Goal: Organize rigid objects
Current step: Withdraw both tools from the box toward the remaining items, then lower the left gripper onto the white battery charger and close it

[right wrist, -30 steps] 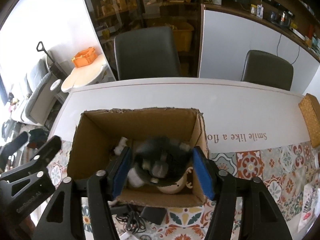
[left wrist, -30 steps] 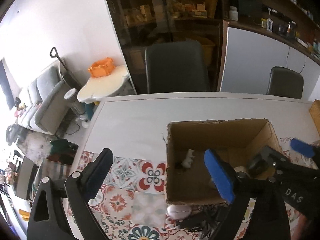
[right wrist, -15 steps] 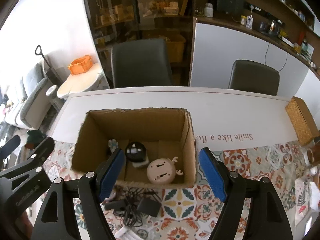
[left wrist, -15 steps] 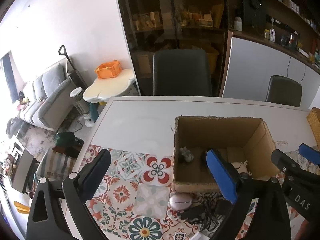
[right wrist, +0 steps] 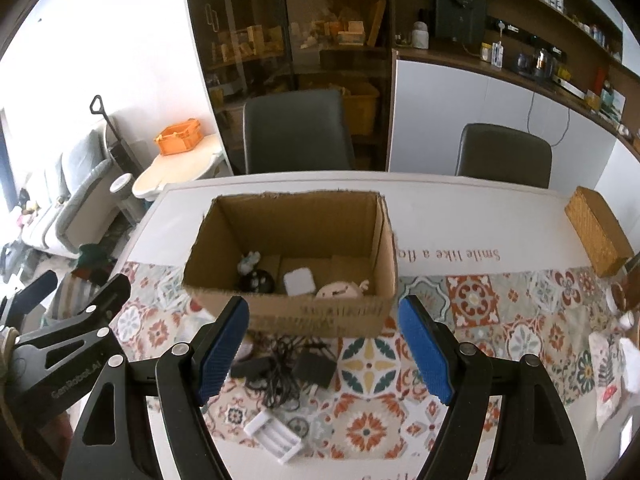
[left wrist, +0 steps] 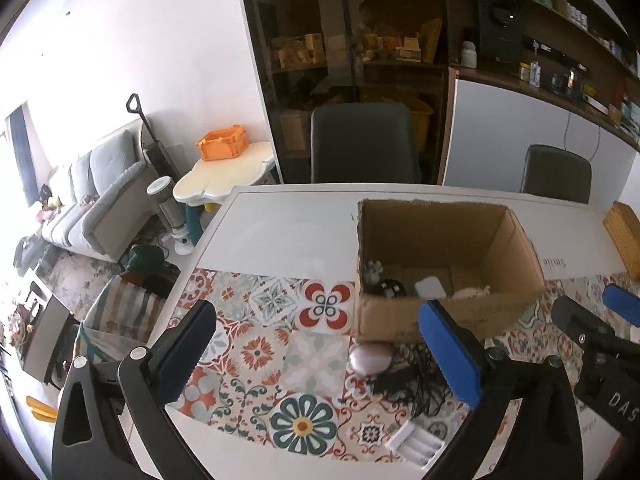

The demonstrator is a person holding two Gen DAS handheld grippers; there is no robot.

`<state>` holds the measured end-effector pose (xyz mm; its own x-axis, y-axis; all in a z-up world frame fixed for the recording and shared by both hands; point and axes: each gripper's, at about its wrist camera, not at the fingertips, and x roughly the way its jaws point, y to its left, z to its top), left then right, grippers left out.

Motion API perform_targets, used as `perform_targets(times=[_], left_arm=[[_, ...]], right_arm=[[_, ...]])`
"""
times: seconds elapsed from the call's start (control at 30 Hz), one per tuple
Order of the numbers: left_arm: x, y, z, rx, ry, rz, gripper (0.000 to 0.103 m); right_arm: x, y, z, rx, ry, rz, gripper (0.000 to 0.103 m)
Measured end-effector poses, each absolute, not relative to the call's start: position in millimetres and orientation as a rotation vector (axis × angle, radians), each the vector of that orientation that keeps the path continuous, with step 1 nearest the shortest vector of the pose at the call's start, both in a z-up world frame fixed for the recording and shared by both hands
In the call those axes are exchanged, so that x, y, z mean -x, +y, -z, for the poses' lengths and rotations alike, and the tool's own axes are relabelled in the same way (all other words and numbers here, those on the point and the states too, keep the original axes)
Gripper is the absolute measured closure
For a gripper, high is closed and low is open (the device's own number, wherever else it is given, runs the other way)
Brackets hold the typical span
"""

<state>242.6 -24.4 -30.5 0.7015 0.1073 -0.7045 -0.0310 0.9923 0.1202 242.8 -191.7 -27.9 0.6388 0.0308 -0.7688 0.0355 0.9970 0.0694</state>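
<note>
An open cardboard box point(right wrist: 316, 316) point(left wrist: 440, 320) stands on the table. Inside lie a black round object point(right wrist: 258, 280), a white square item point(right wrist: 298, 282), a round beige face toy point(right wrist: 340, 291) and a small white figure point(right wrist: 249, 261). In front of the box lie a black adapter with tangled cable point(right wrist: 296, 368), a white battery holder point(right wrist: 276, 438) point(left wrist: 416, 442) and a pinkish oval object point(left wrist: 370, 360). My right gripper point(right wrist: 324, 354) is open and empty, above the cable. My left gripper point(left wrist: 320, 354) is open and empty, left of the box front.
The table point(right wrist: 460, 216) has a patterned tile mat point(left wrist: 256, 344) over its near half. A woven basket point(right wrist: 598, 232) sits at the right edge. Two dark chairs point(right wrist: 298, 132) stand behind the table. Small items lie at the far right point(right wrist: 624, 344).
My right gripper released the black round object into the box and drew back and up. Both grippers have pulled away from the box toward the near table edge.
</note>
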Motion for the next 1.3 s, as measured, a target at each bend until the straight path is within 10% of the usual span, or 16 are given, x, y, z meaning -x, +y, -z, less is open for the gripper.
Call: perform_targets(times=[1.3], left_arm=[[-163.1, -59.8, 144.3, -0.149, 1.004, 0.300, 0.000]], right_arm=[[-138.6, -223.2, 136.9, -0.238, 1.083, 0.120, 0.026]])
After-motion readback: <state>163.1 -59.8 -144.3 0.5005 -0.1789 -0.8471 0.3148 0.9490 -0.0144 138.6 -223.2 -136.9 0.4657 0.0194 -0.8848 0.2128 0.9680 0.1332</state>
